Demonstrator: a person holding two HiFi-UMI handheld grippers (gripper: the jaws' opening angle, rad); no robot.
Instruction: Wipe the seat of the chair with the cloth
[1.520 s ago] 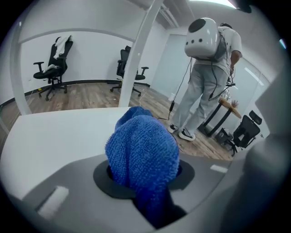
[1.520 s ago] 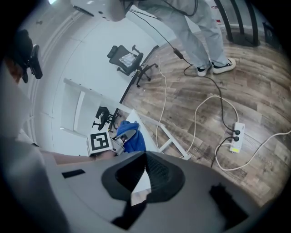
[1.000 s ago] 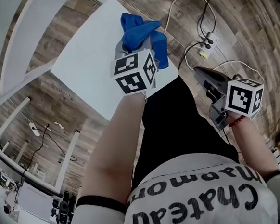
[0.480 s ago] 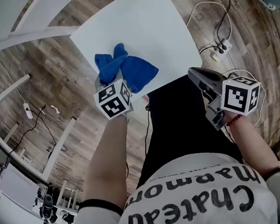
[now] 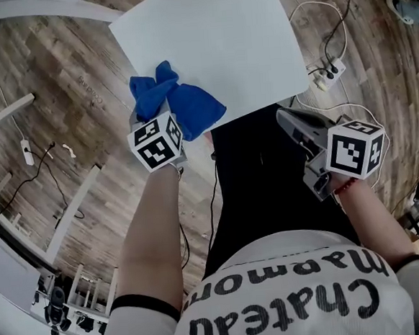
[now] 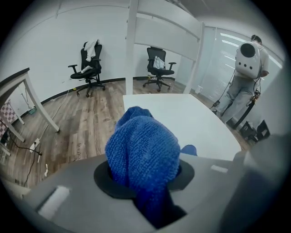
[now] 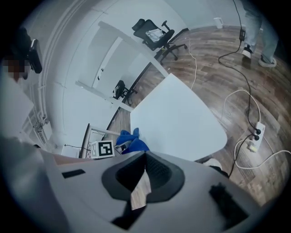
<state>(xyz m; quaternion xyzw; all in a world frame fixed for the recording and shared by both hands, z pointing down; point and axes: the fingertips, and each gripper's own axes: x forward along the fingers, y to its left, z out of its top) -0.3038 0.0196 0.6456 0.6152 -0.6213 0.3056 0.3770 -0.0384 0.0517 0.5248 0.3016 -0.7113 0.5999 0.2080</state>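
A white power strip (image 5: 326,73) with looping cables lies on the wood floor (image 5: 59,88) just beside the right edge of the white seat (image 5: 214,40). Another cable trails past white frame legs (image 5: 76,210) at the left. The blue cloth (image 5: 183,104) sits bunched over the seat's near left corner, grasped tight in the left claw (image 5: 155,113). The right claw (image 5: 286,117) hangs apart from the seat, over the person's black trousers (image 5: 269,187), its jaws pressed together on nothing. Beyond the seat, two black office chairs (image 6: 90,61) stand near a white wall, and another person (image 6: 243,77) stands at the right
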